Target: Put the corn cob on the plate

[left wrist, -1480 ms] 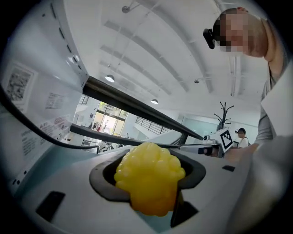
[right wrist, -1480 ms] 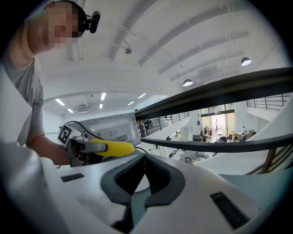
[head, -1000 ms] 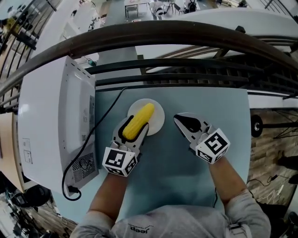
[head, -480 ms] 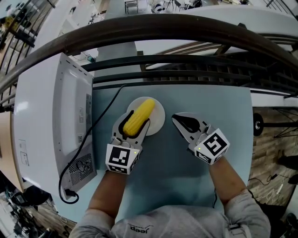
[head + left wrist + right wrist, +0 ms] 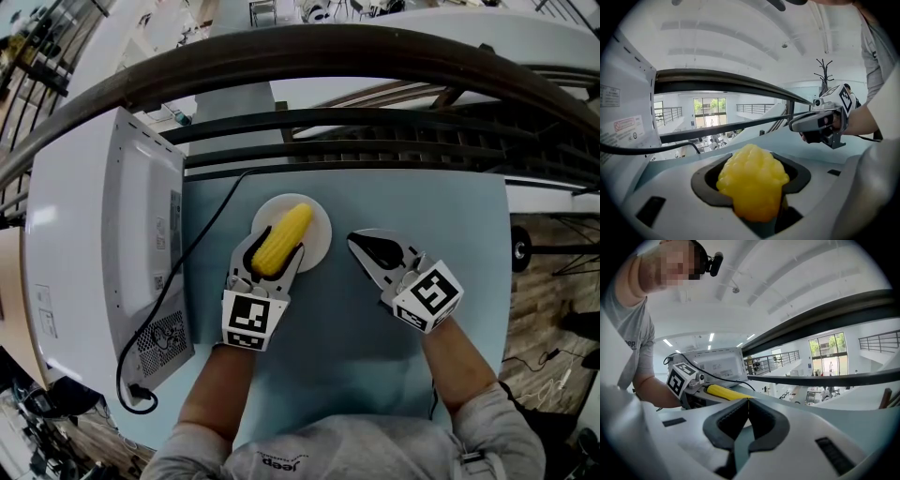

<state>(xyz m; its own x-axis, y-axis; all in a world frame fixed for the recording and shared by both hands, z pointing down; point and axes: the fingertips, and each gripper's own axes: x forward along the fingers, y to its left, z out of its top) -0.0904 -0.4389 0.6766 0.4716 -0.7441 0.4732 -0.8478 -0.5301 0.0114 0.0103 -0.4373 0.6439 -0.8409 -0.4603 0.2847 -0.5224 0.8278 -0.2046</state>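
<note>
The yellow corn cob [image 5: 279, 240] lies lengthwise between the jaws of my left gripper [image 5: 272, 251], which is shut on it. The cob's far end reaches over the small white plate [image 5: 316, 225] on the pale blue table. Close up in the left gripper view, the corn cob [image 5: 752, 186] fills the gap between the dark pads. To the right of the plate, my right gripper [image 5: 364, 247] is shut with nothing in it, its tips meeting in the right gripper view [image 5: 748, 401]. From there the corn cob [image 5: 725, 392] shows as a yellow bar to the left.
A white microwave [image 5: 103, 244] stands along the table's left side, its black cable [image 5: 202, 246] running past the plate. A dark railing [image 5: 328, 66] curves behind the table's far edge. Bare table surface [image 5: 337, 337] lies between and in front of my hands.
My left gripper has rolled a little and sunk slightly with the corn cob still in it, over the plate's near edge. The right gripper has stayed where it was.
</note>
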